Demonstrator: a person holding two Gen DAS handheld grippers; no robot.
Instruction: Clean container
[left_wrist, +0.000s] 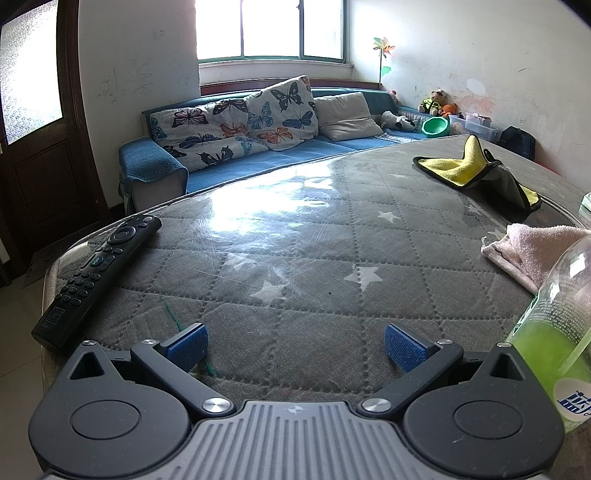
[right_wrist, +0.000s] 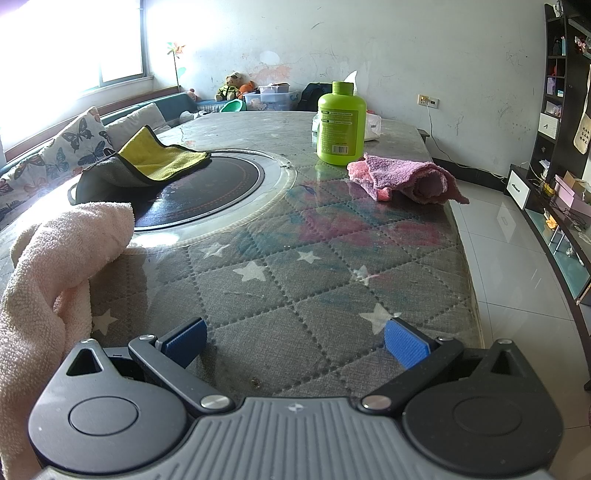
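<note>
Left gripper (left_wrist: 295, 345): jaws spread wide, blue pads apart, nothing between them; it sits low over the quilted grey table (left_wrist: 295, 258). Right gripper (right_wrist: 295, 343): likewise spread and empty, low at the near table edge.

Governing relation: the container to be cleaned is judged to be the clear bottle (left_wrist: 557, 332) with green liquid in its lower part (the task does not say which vessel is meant). In the left wrist view it stands just beside that gripper, off its right-hand finger, outside the jaw opening and cut by the frame edge. Its long axis looks upright, though the lens bends it. It does not show in the right wrist view. The left gripper is therefore judged the nearer; a turn toward its right would be needed to bring the bottle between the pads.

Appearance: transparent wall, printed label, white patch with blue lettering low down; top out of frame.

Cloths: a pale pink towel (right_wrist: 55, 266) lies just beside the right gripper, to its left. A yellow-and-grey cloth (right_wrist: 155, 162) lies farther out, partly over the round black inset (right_wrist: 221, 192). An opaque green bottle (right_wrist: 341, 123) stands upright well away, a darker pink towel (right_wrist: 410, 179) beside it.

A remote control (left_wrist: 99, 277) lies at the table's left edge.
</note>
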